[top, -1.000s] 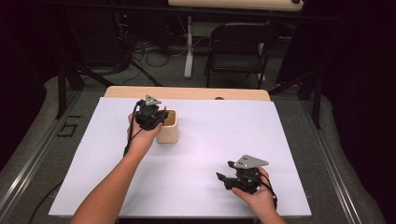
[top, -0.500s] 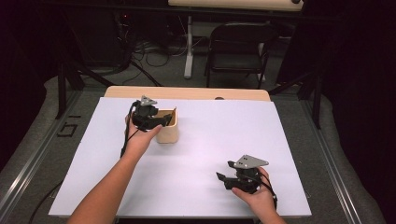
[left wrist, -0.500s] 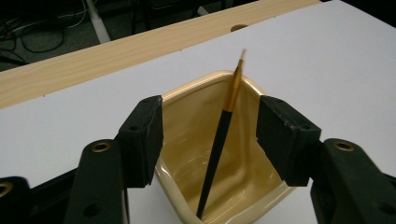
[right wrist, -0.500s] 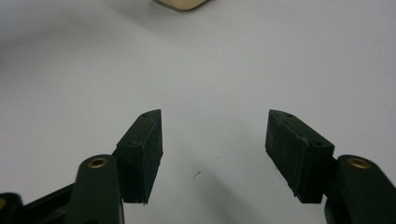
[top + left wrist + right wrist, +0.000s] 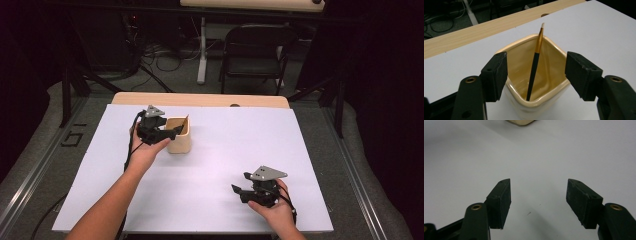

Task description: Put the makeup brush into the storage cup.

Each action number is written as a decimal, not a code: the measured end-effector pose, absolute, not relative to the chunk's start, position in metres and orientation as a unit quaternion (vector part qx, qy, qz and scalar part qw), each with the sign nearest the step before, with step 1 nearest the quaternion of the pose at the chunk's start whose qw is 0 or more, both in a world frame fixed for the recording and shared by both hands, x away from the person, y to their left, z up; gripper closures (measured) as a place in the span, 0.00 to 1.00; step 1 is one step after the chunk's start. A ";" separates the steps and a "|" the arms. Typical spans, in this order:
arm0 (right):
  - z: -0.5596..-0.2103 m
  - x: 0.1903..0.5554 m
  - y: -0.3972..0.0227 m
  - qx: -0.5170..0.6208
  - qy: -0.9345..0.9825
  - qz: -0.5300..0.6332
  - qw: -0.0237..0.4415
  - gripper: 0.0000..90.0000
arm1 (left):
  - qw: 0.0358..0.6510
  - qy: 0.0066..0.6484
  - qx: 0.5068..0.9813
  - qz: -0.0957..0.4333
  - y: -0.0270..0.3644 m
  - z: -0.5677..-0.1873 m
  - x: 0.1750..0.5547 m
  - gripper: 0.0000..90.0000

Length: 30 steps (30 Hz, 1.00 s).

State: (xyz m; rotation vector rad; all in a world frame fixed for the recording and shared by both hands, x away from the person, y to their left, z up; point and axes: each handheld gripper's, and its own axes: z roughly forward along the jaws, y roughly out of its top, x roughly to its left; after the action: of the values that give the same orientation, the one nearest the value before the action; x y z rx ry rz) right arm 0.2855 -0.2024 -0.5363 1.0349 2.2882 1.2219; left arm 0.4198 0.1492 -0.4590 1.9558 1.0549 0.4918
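Cream ceramic cup (image 5: pixel 534 75) now has the black brush (image 5: pixel 534 65) leaning inside it, tip up against the far corner. Left gripper (image 5: pixel 536 75) has just spread its jaws and let the brush go, so the drop looks done. Its pads straddle the cup, touching nothing. Right gripper (image 5: pixel 537 200) hangs wide open and empty over the white table (image 5: pixel 225 150).

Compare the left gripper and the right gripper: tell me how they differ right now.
The left gripper sits far up the table at the cream cup, while the right gripper rests near the front edge over bare white table.
The left one's fingers have just been opening and flank the cup holding a brush; the right one's fingers have nothing between them.
Both are black and stand open.
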 end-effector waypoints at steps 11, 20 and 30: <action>-0.537 0.285 -0.201 0.365 0.807 0.431 0.174 0.41 | 0.432 0.399 0.786 0.192 0.153 -0.454 0.399 0.36; -0.536 0.285 -0.202 0.365 0.807 0.431 0.174 0.41 | 0.439 0.384 0.792 0.182 0.154 -0.454 0.380 0.35; -0.536 0.285 -0.202 0.366 0.806 0.431 0.174 0.40 | 0.437 0.362 0.804 0.178 0.151 -0.461 0.358 0.33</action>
State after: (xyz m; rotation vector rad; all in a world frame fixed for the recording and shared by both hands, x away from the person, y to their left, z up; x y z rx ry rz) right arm 0.2854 -0.2022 -0.5362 1.0365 2.2855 1.2220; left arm 0.3584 0.1511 -0.4615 1.9990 0.9002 0.4439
